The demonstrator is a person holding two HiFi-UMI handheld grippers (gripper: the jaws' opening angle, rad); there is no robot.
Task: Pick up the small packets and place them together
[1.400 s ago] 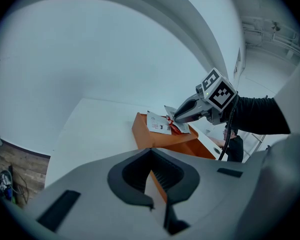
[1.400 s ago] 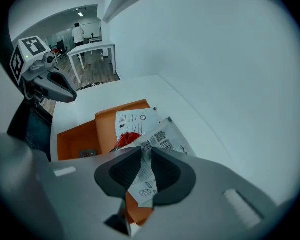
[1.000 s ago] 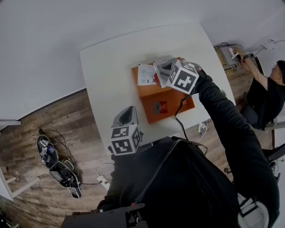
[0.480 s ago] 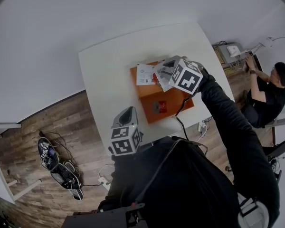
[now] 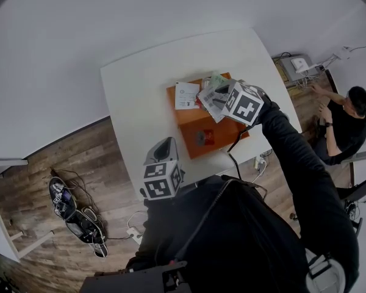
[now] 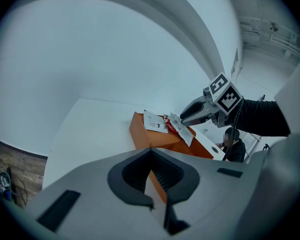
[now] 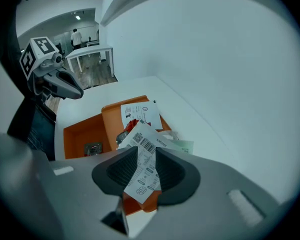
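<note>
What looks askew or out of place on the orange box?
The barcode packet lies slanted on top of the other packets on the orange box, not square with them. It is between the right gripper's fingers, which have just been opening.

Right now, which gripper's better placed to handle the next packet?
Right. The right gripper hangs over the packets on the orange box; its jaws have just been opening, the barcode packet between them. The left gripper sits back at the table's near edge, away from them.
</note>
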